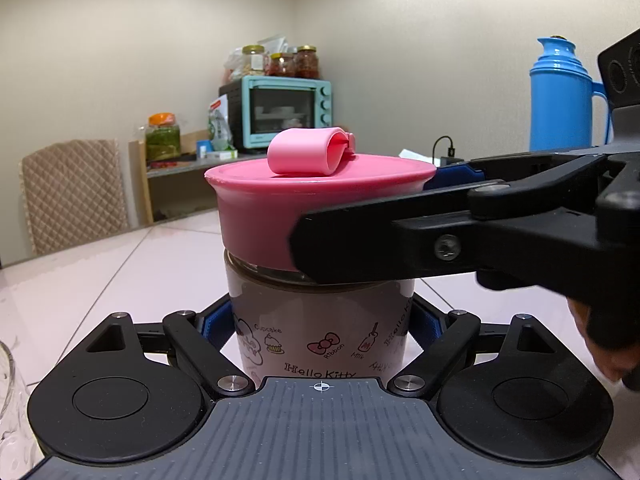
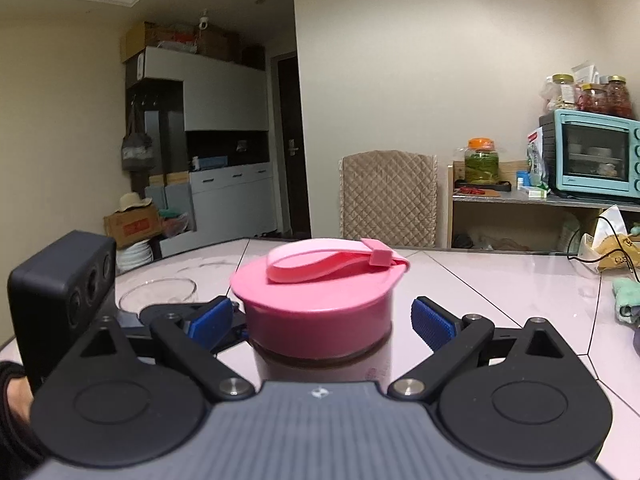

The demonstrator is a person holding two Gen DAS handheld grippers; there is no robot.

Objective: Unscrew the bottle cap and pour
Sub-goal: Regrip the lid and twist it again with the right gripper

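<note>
Left gripper point(image 1: 320, 328): ribbed grey body with black round-hinged arms; its blue ridged pads press both sides of the bottle's lower body, so it holds the bottle.
Bottle point(image 1: 320, 320): a rounded cylinder with a smooth pale wall printed with cartoon cupcake, ribbon and milk drawings; brown liquid shows through it up to the neck. It stands upright on the table, at the centre of the left wrist view.
Cap point(image 1: 256, 208): glossy pink plastic, wide and flaring to a flat disc top, seated on the bottle neck; a paler pink loop strap point(image 1: 308, 156) curls on top.
Right gripper point(image 2: 320, 320): the same black-and-grey build; its blue ridged pads point(image 2: 434, 322) stand apart from the cap with gaps at 3 and 9 o'clock, so it is spread wide around the cap without touching it. In the left wrist view it reaches in from 3 o'clock, one black finger crossing the front of the cap.
Table point(image 1: 152, 264): shiny pale pink tiled surface with thin dark seams.
Glass bowl point(image 2: 158, 294): clear and round, at 10 o'clock of the bottle in the right wrist view.
Thermos point(image 1: 562, 96): blue smooth plastic jug with handle, at 2 o'clock in the left wrist view.
Chair point(image 2: 388, 198): quilted beige cover, beyond the table.
Oven point(image 1: 286, 110): teal box with glass door on a shelf, jars on top.
</note>
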